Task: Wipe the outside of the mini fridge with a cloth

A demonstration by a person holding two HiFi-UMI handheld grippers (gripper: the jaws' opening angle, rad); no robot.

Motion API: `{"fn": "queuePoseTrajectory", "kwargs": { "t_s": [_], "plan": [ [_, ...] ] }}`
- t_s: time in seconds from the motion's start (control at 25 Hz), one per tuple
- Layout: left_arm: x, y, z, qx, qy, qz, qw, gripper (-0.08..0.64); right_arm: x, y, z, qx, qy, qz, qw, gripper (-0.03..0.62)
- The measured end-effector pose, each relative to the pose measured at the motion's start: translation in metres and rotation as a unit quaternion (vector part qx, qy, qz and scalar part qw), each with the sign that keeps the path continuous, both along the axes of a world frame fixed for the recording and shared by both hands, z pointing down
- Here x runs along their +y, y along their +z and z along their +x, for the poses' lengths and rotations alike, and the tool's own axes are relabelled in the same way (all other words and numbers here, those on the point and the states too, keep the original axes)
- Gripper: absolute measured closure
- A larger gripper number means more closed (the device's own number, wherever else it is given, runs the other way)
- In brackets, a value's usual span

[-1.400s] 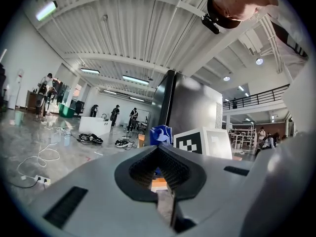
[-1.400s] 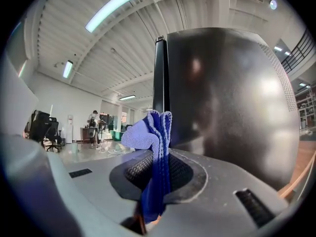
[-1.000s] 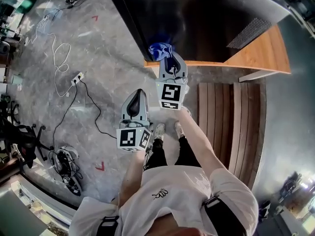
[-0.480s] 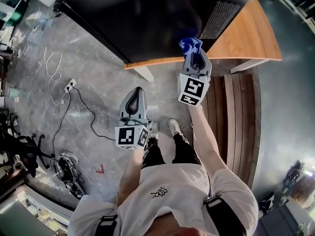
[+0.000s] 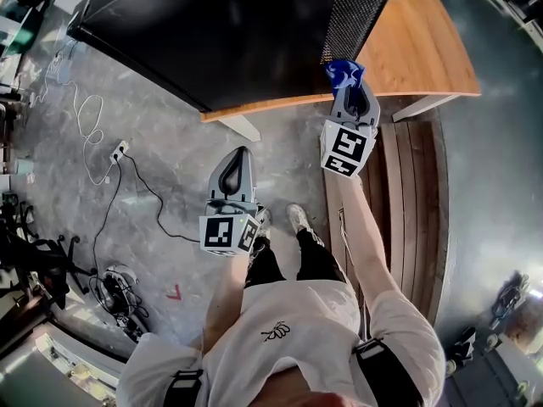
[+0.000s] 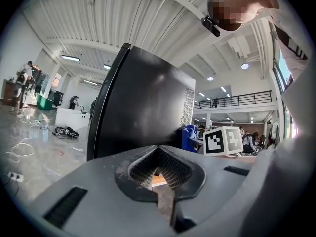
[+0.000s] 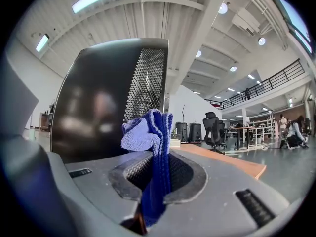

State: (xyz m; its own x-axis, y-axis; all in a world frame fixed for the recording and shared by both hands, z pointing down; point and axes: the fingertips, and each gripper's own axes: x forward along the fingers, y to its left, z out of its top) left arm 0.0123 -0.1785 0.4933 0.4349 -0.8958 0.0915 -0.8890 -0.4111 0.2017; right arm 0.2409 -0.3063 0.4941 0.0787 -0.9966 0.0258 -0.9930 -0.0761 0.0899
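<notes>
– While the right gripper (image 5: pixel 349 91) is up at the black mini fridge (image 5: pixel 237 24), what are its jaws doing?
– They are clamped on a blue cloth (image 7: pixel 148 132), which bunches above them just beside the fridge's perforated vent panel (image 5: pixel 349 24). Whether it touches, I cannot tell.
– And the fridge?
– It stands on a wooden surface (image 5: pixel 420 49).
– And the left gripper (image 5: pixel 237 161)?
– Lower, over the grey floor (image 5: pixel 161 134), apart from the fridge, jaws together with nothing between them.
</notes>
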Motion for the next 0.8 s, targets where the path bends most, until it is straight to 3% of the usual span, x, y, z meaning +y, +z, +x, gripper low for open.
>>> {"fn": "queuePoseTrajectory", "kwargs": {
  "t_s": [0.52,0.68,0.8],
  "plan": [
    [0.005,0.005,-0.023,-0.001,-0.017,-0.005,0.9998,0.555,0.005,0.008,0.023,-0.013,0.038,-0.010,0.999,0.531],
    [0.010,0.006,-0.034,-0.001,-0.019,-0.007,0.9998,0.555,0.027,0.007,0.002,-0.045,0.031,-0.007,0.998,0.531],
    [0.011,0.006,-0.051,0.000,-0.030,-0.008,0.9995,0.555,0.044,0.010,-0.044,-0.057,-0.007,-0.010,0.998,0.531]
  ]
}}
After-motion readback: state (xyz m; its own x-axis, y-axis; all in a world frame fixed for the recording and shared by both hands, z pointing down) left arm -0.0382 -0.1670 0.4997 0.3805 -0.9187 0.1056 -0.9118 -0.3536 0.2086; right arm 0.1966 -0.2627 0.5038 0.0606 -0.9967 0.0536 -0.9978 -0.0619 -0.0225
